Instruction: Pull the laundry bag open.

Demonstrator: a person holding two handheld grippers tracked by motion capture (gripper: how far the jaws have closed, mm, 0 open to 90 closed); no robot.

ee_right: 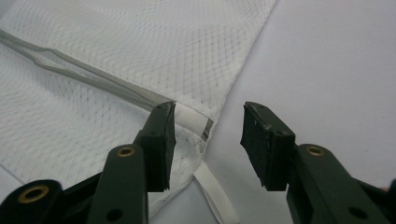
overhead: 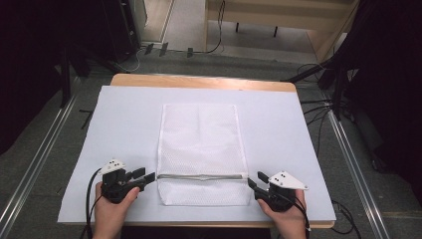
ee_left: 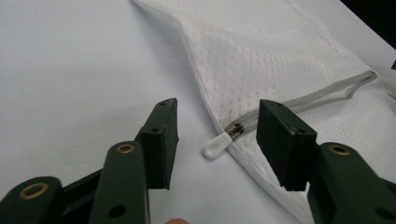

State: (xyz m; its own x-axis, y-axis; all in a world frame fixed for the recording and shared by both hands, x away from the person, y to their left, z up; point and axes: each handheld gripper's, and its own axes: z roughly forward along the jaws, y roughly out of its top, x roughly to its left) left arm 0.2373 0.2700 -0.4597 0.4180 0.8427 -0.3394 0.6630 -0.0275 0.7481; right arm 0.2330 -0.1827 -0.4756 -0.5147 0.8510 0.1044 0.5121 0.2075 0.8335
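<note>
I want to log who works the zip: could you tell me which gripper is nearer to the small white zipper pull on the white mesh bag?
Left. The left gripper has its open jaws either side of the zipper pull; the right gripper sits at the bag's opposite edge.

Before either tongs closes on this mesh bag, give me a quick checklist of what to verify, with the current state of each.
1. Left tongs open, jaws either side of the zipper pull: ok.
2. Zipper pull lying free on the table cover past the bag's edge, unobstructed: ok.
3. Right tongs open at the bag's other zipper end, near the white strap tab: ok.
4. Strap tab centred between the right jaws: not ok, it sits against one jaw.
5. Mesh bag lying flat, zipper running straight between both tongs: ok.
6. Zipper fully shut: cannot tell; a small gap shows midway along it.
</note>
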